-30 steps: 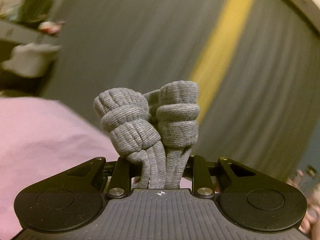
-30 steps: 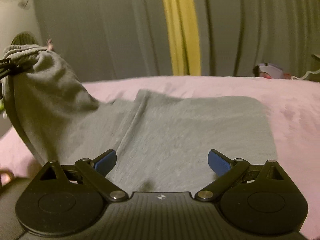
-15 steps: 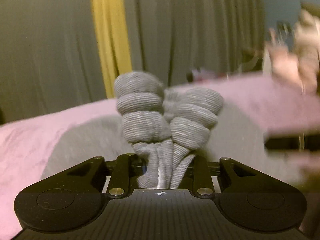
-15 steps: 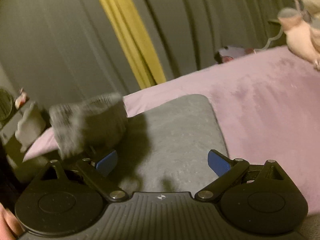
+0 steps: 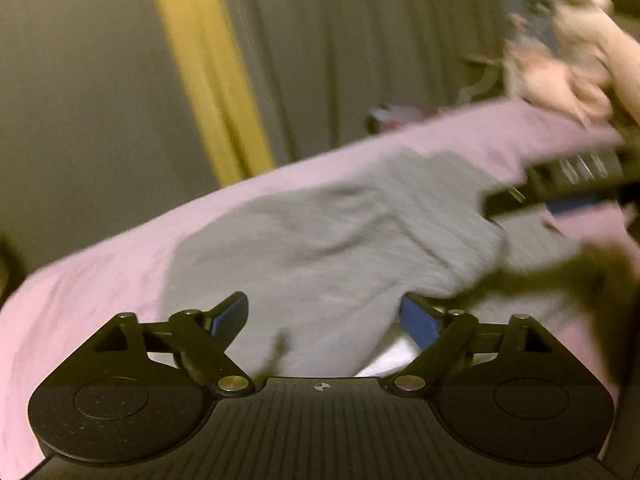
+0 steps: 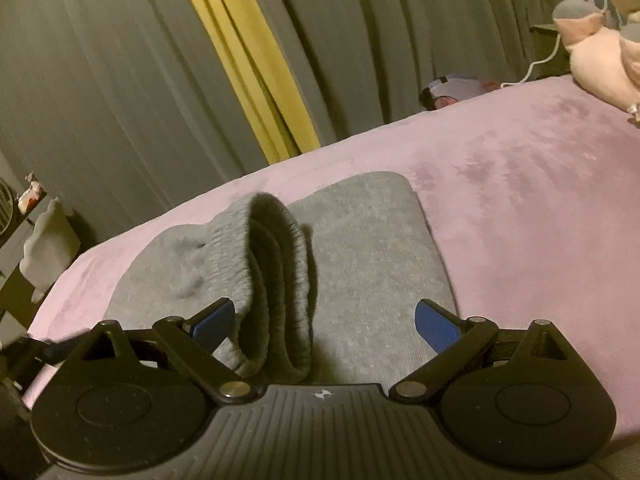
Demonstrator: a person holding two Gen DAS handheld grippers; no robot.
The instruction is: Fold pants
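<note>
Left wrist view: the grey pants (image 5: pixel 320 240) are seen lying folded on the pink bed (image 5: pixel 100 292). The left gripper (image 5: pixel 324 316) has just been opening, nothing between its pads, so the cuffs could drop; the right gripper (image 6: pixel 326 320) is spread empty above them.

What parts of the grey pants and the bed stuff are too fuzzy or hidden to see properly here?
- Left wrist view: the grey pants are smeared by motion blur, so their folds and edges are unclear.
- Left wrist view: the pale plush toys at the top right are blurred and cut off by the frame edge.
- Right wrist view: the near end of the pants' ribbed cuffs is hidden behind the tongs' body.
- Right wrist view: the small object at the bed's far edge is too small to name.
</note>
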